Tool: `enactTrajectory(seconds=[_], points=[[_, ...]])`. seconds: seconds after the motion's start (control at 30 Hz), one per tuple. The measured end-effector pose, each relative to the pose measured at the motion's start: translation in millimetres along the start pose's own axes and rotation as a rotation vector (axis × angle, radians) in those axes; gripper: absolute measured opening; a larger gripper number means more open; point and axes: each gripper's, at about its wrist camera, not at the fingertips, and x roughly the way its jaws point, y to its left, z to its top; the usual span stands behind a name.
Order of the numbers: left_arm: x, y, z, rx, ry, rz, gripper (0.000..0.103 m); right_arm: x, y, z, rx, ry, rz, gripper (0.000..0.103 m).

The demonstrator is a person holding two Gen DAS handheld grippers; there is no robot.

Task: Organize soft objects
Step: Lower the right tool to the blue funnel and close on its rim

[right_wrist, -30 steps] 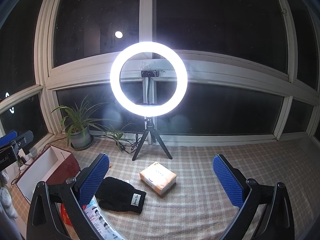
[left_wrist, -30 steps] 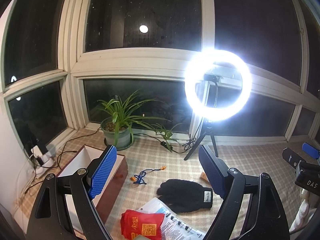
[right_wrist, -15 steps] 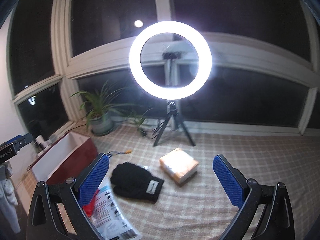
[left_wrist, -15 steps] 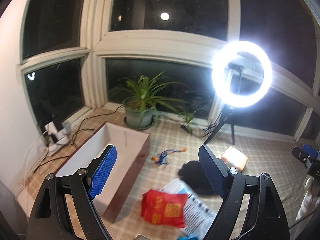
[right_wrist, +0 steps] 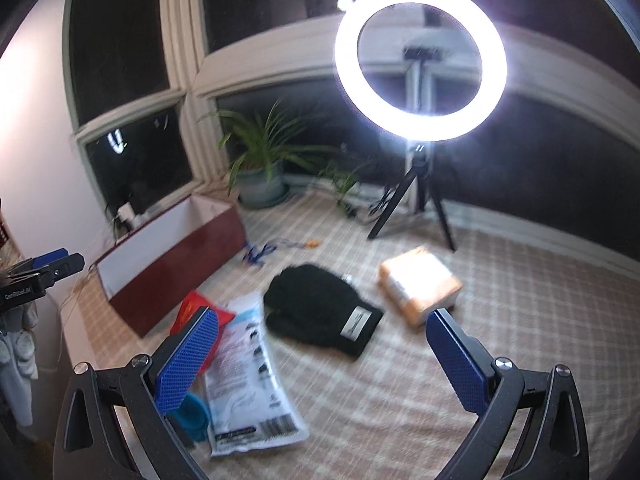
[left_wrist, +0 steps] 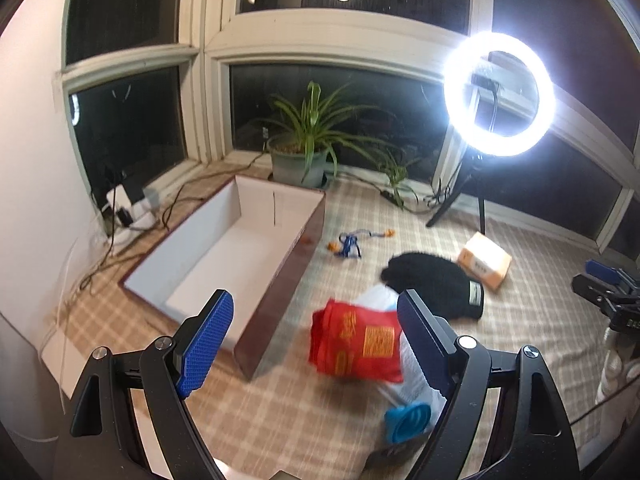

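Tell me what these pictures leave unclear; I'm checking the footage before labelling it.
- Red pouch: print unreadable in the left wrist view, motion blur.
- White packet: text too blurred in the right wrist view; largely covered in the left.
- Blue item: unidentifiable, half hidden by a gripper finger.
- Black glove: label too small.

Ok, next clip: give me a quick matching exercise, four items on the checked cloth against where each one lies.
Things:
1. red pouch
2. black gloves
3. orange tissue pack
4. open box

Places:
a. nearest the ring light's tripod
b. far left, by the cables
c. on the white plastic bag
d. between the white bag and the tissue pack

Pairs: 1-c, 2-d, 3-a, 4-b
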Motion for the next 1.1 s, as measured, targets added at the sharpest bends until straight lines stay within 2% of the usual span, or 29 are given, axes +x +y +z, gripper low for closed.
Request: enactTrajectory(seconds=[0.27, 0.37, 0.43, 0.53, 0.63, 0.7, 0.87, 0.93, 1.1], points=[[3, 15, -40, -0.051, 0.095, 0.023, 0.084, 35, 26, -20, -0.046, 0.164, 0.128, 0.100], [3, 21, -52, -0.061, 0.120, 0.042, 0.083, 46, 49, -27, -0.088, 0.223, 0.194, 0.084], [0, 26, -60, -0.068, 0.128, 0.059, 0.083, 52, 61, -32, -0.100, 0.269, 0.243, 0.054], [-2, 34, -66, -0.086, 0.133, 0.068, 0.083, 71, 78, -44, -0.078, 0.370, 0.345, 0.038], [-4, 40, -70, -0.084, 0.135, 0.055, 0.083, 93, 86, -59, -0.007, 0.475, 0.394, 0.031], [-2, 41, -73, -0.056, 0.142, 0.027, 0.083, 101, 85, -72, 0.061, 0.517, 0.399, 0.028], [9, 44, -75, 0.024, 0.184, -0.055, 0.081, 102, 75, -102, 0.252, 0.533, 0.360, 0.027], [9, 46, -74, 0.058, 0.190, -0.088, 0.081, 102, 75, -117, 0.318, 0.537, 0.325, 0.022], [19, 52, -72, 0.121, 0.218, -0.154, 0.081, 107, 80, -138, 0.434, 0.522, 0.245, 0.018]])
